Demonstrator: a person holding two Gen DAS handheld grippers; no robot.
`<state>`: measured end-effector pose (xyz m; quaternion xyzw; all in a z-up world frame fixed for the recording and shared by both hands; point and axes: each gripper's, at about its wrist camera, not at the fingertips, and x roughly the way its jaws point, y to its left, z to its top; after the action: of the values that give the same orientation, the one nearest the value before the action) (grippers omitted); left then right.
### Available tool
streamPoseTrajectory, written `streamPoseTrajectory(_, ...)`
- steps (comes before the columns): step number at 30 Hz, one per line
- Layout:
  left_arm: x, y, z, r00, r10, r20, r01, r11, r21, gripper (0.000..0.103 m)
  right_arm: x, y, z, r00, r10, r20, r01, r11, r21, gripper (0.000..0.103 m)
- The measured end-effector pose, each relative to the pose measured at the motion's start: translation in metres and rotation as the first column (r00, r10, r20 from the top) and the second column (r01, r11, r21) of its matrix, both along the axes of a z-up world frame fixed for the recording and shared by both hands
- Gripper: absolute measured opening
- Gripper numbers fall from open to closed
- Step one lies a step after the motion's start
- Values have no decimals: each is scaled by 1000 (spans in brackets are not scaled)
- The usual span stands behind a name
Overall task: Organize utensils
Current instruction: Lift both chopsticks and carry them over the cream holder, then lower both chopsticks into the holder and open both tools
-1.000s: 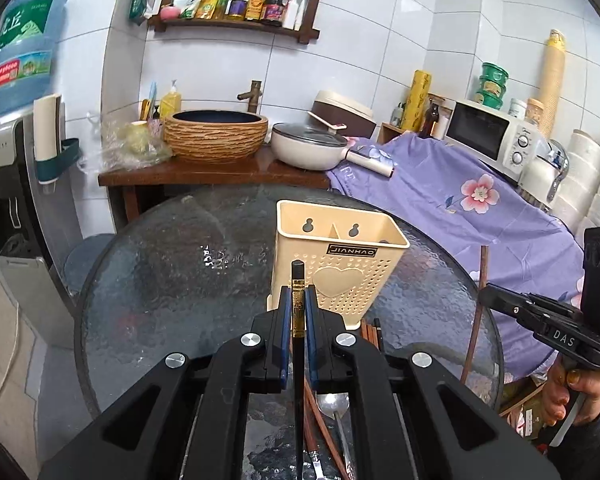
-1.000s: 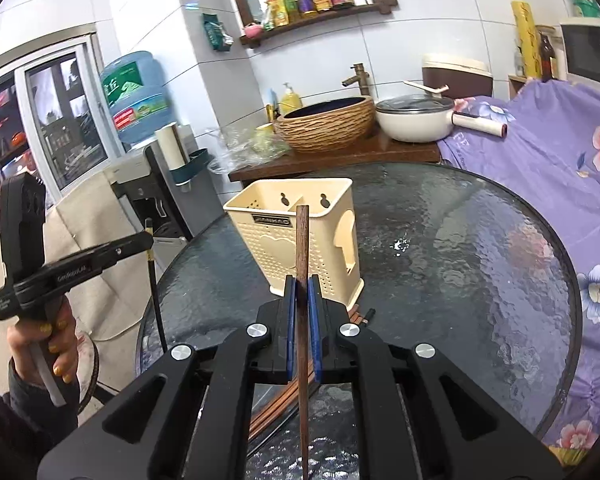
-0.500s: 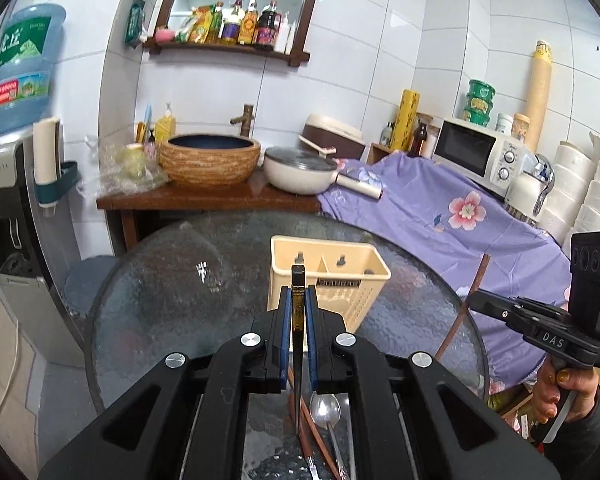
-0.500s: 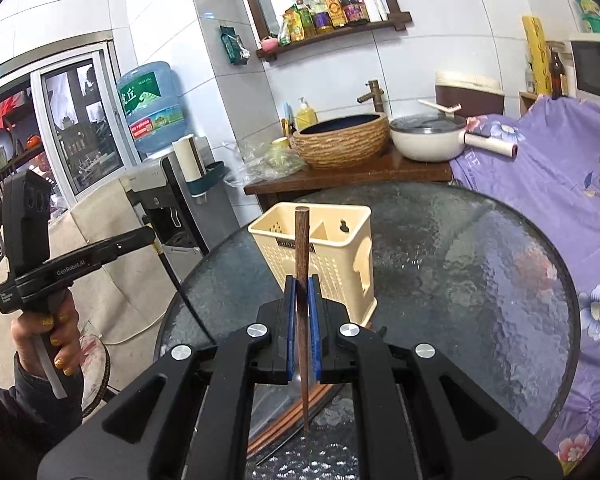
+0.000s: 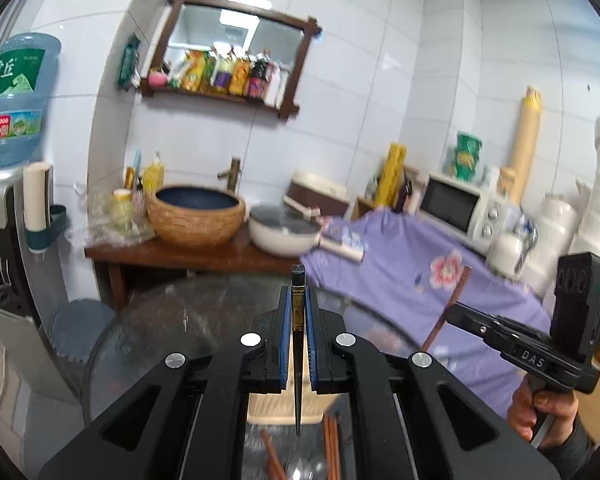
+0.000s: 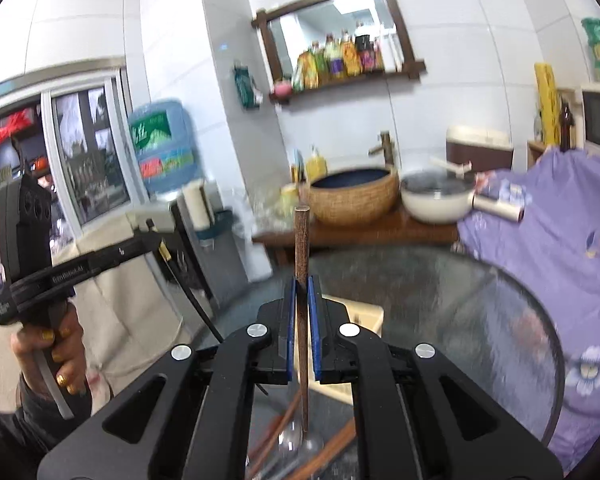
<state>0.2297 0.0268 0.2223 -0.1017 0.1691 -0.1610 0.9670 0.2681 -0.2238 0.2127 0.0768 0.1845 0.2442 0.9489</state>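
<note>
My left gripper (image 5: 298,300) is shut on a black chopstick (image 5: 297,380) with a gold band, held upright above the round glass table (image 5: 172,328). My right gripper (image 6: 301,292) is shut on a brown wooden chopstick (image 6: 301,240), also upright. The cream utensil holder (image 5: 276,406) sits on the table, mostly hidden behind the jaws; it also shows in the right wrist view (image 6: 364,316). Several brown chopsticks (image 5: 332,444) and a metal spoon (image 6: 292,440) lie on the glass below. Each gripper shows in the other's view, right (image 5: 454,306) and left (image 6: 156,236).
A wooden counter (image 5: 172,254) behind the table carries a woven basin (image 5: 196,214) and a white pan (image 5: 284,232). A purple floral cloth (image 5: 412,280) covers things at right near a microwave (image 5: 456,208). A water dispenser (image 5: 4,240) stands at left.
Both grippers have risen and tilted up with their chopsticks. The holder has dropped low in both views and is now mostly hidden behind the jaws.
</note>
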Motion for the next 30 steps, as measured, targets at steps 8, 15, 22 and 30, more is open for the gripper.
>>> streamPoseTrajectory(8, 46, -1, 24, 989, 141, 54, -137, 989, -60, 7, 33, 3, 37, 986, -128, 111, 125, 992, 32, 7)
streamPoseTrajectory(15, 74, -7, -3, 984, 178, 19, -177, 982, -59, 7, 61, 13, 4, 979, -181, 90, 182, 983, -3, 7)
streamPoseTrajectory(22, 88, -16, -48, 985, 161, -59, -163, 986, -32, 7, 77, 22, -46, 983, -182, 16, 182, 981, -59, 7)
streamPoseTrajectory(30, 97, -24, -80, 983, 144, -115, -144, 990, 14, 7, 86, 22, -74, 982, -183, -37, 180, 981, -76, 7)
